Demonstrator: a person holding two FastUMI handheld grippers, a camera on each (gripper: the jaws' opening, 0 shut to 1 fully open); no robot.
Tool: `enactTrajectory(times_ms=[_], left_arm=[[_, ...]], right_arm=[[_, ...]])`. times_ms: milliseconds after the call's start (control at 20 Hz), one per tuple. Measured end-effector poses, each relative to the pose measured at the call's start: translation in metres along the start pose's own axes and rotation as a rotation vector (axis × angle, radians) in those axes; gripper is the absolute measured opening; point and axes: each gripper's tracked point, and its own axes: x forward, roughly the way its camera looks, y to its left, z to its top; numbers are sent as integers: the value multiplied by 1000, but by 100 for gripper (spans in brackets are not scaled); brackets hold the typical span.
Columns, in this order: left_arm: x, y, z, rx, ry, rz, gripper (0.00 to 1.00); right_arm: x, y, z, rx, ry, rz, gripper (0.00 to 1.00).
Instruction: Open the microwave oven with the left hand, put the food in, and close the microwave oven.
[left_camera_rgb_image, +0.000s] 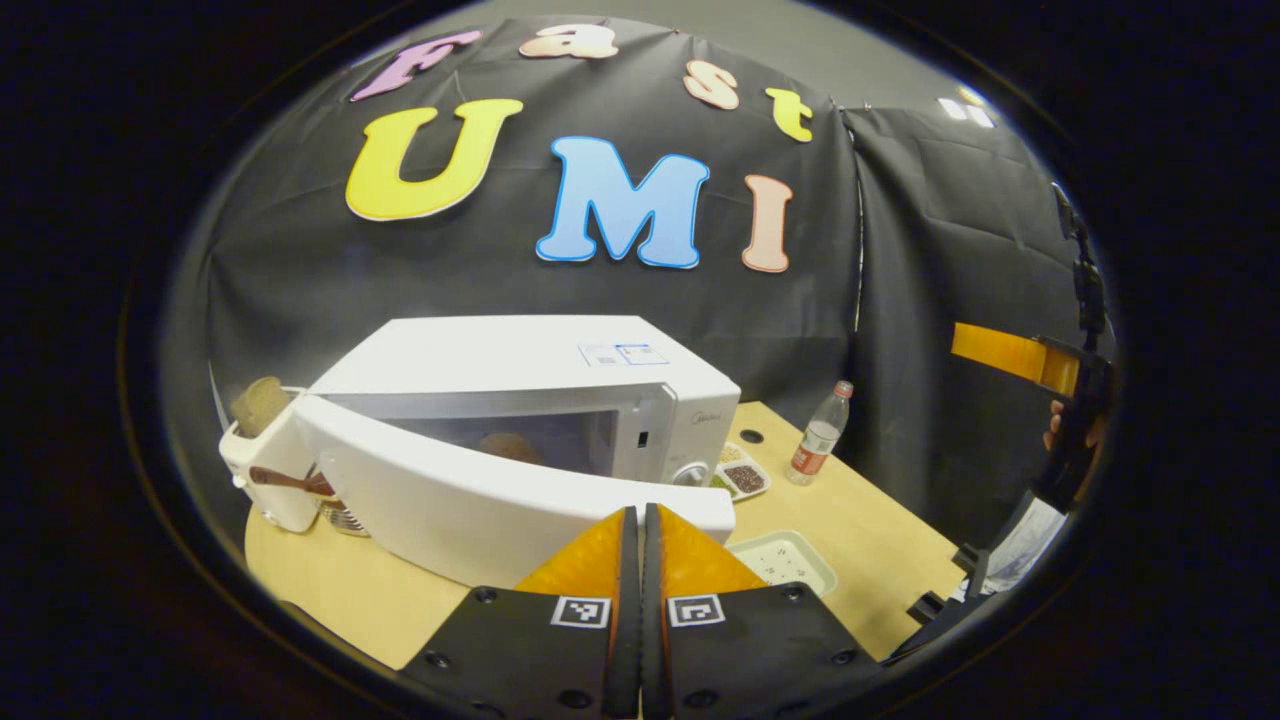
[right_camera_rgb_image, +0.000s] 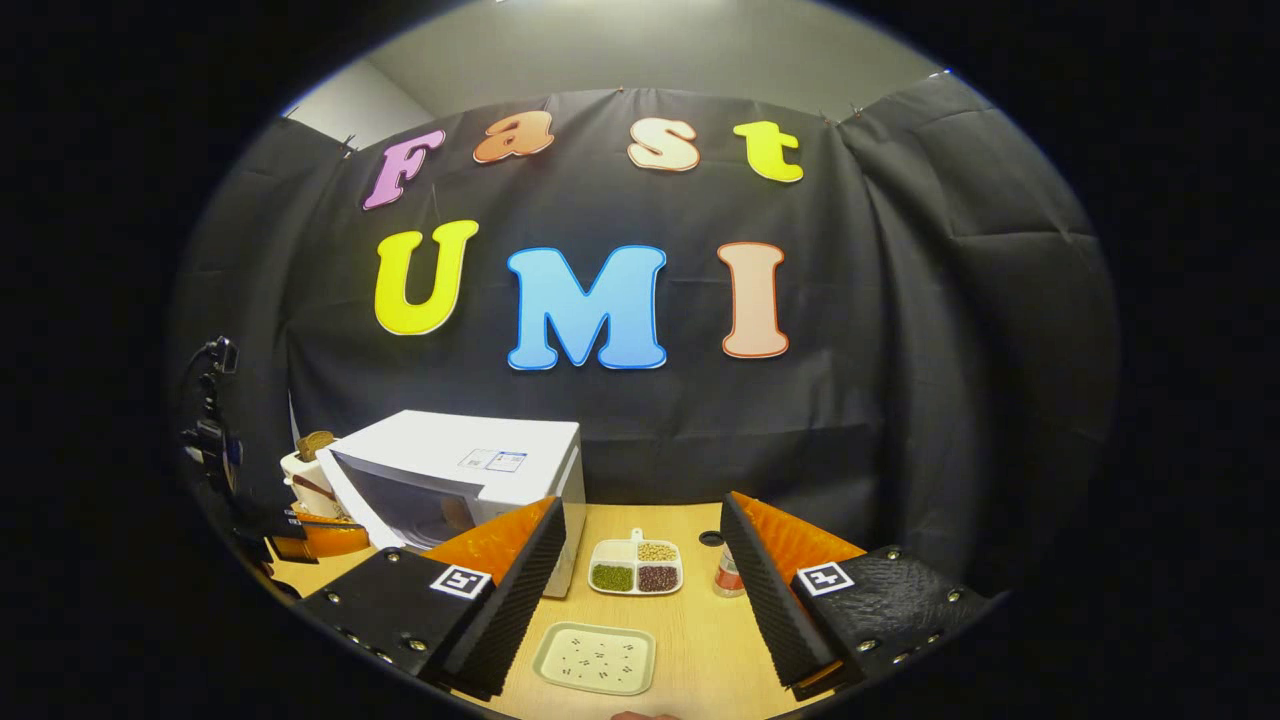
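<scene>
The left tongs (left_camera_rgb_image: 640, 545) were pressed together with nothing between them, their tips right against the outer face of the microwave door (left_camera_rgb_image: 480, 500), which stood part-way ajar; that suits a push rather than a pinch, so the step in hand looked like swinging the door shut. Beyond the door, behind the glass of the microwave (left_camera_rgb_image: 560, 400), a brownish rounded lump of food (left_camera_rgb_image: 510, 447) sat inside the cavity (so the loading seemed already done). The right tongs (right_camera_rgb_image: 640, 590) hung spread wide and empty above the bench (right_camera_rgb_image: 700, 640), well back from the oven, likely to stay clear of the door. Just ahead of them lay a pale tray (right_camera_rgb_image: 595, 658), past it a divided dish of beans (right_camera_rgb_image: 636, 568), and a bottle (left_camera_rgb_image: 820, 435) stood off to the right of the left tongs
</scene>
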Motion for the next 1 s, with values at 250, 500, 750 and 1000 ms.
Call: enactTrajectory(times_ms=[250, 500, 750, 1000], left_arm=[[23, 10, -7, -20, 43, 54, 7], [47, 11, 1, -58, 40, 56, 7], [71, 21, 6, -48, 61, 107, 7], [92, 19, 7, -33, 79, 95, 7]], right_arm=[[11, -15, -4, 7, 15, -16, 95], [24, -19, -9, 10, 32, -8, 95], [36, -28, -3, 4, 21, -17, 95], [40, -41, -5, 20, 29, -43, 95]])
